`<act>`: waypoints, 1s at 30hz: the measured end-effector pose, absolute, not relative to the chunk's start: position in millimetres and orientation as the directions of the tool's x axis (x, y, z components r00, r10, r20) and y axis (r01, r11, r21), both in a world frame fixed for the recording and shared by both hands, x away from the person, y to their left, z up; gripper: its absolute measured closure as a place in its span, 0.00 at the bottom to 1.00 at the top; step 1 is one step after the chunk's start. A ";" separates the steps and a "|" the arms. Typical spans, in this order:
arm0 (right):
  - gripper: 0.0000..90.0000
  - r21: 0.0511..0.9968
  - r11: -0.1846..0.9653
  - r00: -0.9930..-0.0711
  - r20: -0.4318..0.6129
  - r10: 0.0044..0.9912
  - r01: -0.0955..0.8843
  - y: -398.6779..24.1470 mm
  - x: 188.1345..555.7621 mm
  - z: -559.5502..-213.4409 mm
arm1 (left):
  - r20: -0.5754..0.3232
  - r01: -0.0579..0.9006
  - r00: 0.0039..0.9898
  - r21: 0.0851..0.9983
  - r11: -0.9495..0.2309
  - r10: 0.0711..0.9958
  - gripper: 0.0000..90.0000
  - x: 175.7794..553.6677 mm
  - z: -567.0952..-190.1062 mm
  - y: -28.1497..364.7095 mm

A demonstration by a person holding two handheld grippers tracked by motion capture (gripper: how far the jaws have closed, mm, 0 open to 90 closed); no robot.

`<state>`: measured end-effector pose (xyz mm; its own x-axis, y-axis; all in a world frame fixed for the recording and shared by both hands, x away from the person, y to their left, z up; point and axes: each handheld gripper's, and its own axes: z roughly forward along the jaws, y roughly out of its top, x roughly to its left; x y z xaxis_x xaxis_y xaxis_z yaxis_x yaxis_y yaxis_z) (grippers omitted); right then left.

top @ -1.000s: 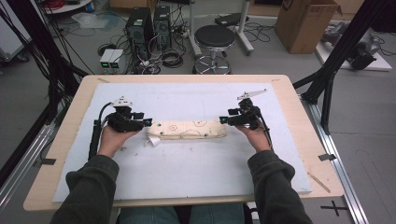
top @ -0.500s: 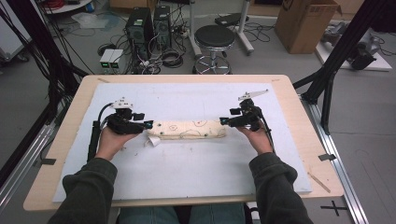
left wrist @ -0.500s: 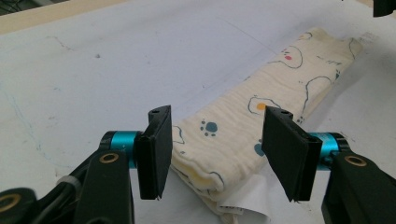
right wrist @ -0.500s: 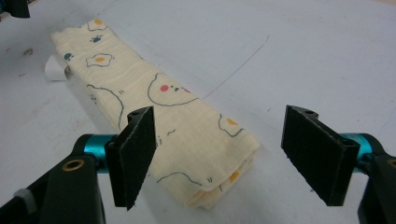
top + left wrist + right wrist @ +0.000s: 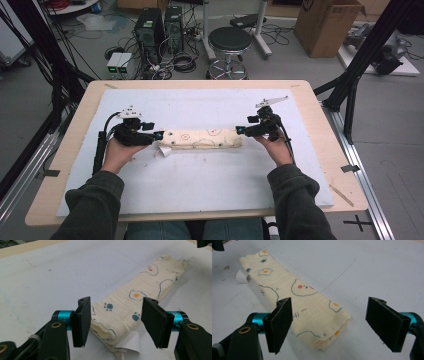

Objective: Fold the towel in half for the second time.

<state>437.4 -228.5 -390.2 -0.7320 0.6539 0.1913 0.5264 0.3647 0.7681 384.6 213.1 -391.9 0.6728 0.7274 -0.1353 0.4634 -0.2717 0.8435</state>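
High view shows a folded cream cloth (image 5: 202, 139), printed with eggs and paw marks, lying lengthwise at the middle of the frame on the white mat (image 5: 200, 185) over the wooden surface (image 5: 325, 130). At the cloth's left end the left tool (image 5: 159, 135) has its jaws spread wide on either side of the fold, gripping nothing, with a white label (image 5: 126, 341) poking out beneath. At the right end the right tool (image 5: 239, 130) is likewise wide apart and empty, the cloth's corner between its jaws.

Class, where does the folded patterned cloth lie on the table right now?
In the high view the folded cloth lies across the middle of the white mat, between the open left gripper and open right gripper.
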 end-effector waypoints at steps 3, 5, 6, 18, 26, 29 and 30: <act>0.23 0.770 0.366 -0.734 0.188 0.652 0.522 -228.4 435.5 -388.3 | -0.139 0.464 0.673 0.844 -0.268 0.726 0.45 382.9 -391.6 214.8; 0.22 0.773 0.365 -0.735 0.186 0.652 0.519 -228.7 434.3 -387.1 | -0.139 0.461 0.675 0.846 -0.267 0.725 0.45 381.5 -391.1 215.4; 0.22 0.775 0.365 -0.736 0.184 0.651 0.517 -228.9 434.0 -386.9 | -0.137 0.458 0.678 0.847 -0.269 0.722 0.45 380.5 -390.5 216.0; 0.18 0.780 0.369 -0.737 0.169 0.654 0.506 -232.6 424.8 -379.3 | -0.117 0.435 0.686 0.857 -0.277 0.718 0.40 369.6 -385.6 220.1; 0.16 0.795 0.353 -0.732 0.161 0.662 0.494 -239.1 416.0 -374.5 | -0.094 0.410 0.694 0.866 -0.285 0.714 0.37 358.7 -378.2 220.3; 0.16 0.803 0.347 -0.730 0.153 0.666 0.485 -243.0 412.1 -376.8 | -0.089 0.403 0.697 0.870 -0.285 0.712 0.37 357.1 -376.5 221.0; 0.16 0.803 0.345 -0.729 0.155 0.667 0.486 -244.1 411.3 -377.6 | -0.087 0.402 0.695 0.870 -0.285 0.714 0.37 356.4 -376.2 221.1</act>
<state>411.3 -244.1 -377.6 -0.7292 0.6666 0.1546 0.4856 0.3448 0.8033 356.4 221.1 -376.2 0.6946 0.7141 -0.0872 0.4025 -0.2853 0.8698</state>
